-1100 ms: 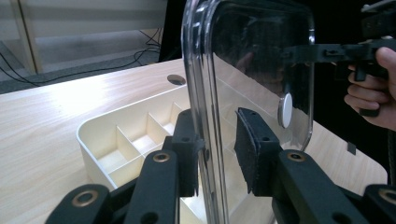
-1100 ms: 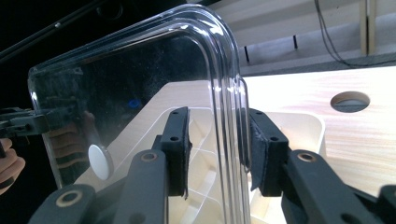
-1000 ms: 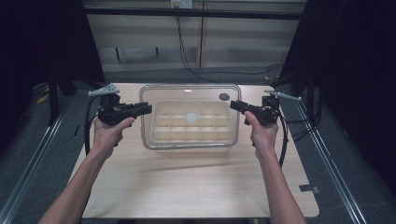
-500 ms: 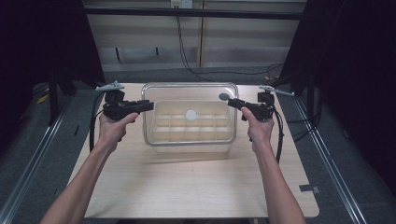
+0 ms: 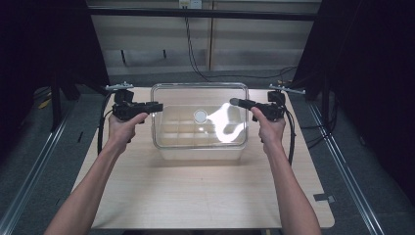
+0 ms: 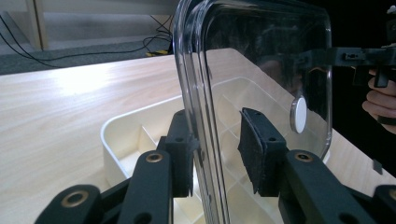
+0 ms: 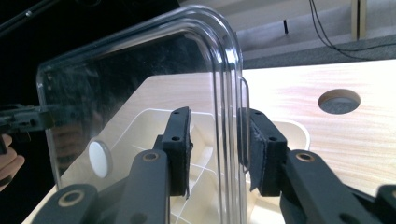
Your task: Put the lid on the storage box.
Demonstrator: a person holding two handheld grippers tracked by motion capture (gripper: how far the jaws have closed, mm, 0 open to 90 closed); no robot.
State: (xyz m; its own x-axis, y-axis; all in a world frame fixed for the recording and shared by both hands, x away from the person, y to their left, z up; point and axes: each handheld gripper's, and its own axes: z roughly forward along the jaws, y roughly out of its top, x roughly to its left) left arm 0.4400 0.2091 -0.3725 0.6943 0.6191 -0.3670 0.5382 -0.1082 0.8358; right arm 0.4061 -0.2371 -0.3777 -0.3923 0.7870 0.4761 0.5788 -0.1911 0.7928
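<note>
A clear plastic lid (image 5: 195, 93) with a white round knob (image 5: 200, 116) hangs tilted above a cream box (image 5: 200, 152) divided into several compartments. My left gripper (image 5: 159, 105) is shut on the lid's left edge and my right gripper (image 5: 234, 102) on its right edge. In the left gripper view the lid's rim (image 6: 196, 93) stands between the jaws of the left gripper (image 6: 215, 140), with the box (image 6: 121, 140) below. The right gripper view shows the rim (image 7: 226, 93) clamped in the right gripper (image 7: 214, 140), and the knob (image 7: 99, 158) farther off.
The box sits at the back middle of a light wooden table (image 5: 205, 196). A round hole (image 7: 339, 101) is cut in the table near the right gripper. A small strip of tape (image 5: 324, 198) lies at the table's right edge. Cables (image 5: 195, 63) run along the floor behind.
Both grippers have risen and moved away from the person with the lid between them. The lid has come up off the box and now hangs above it.
</note>
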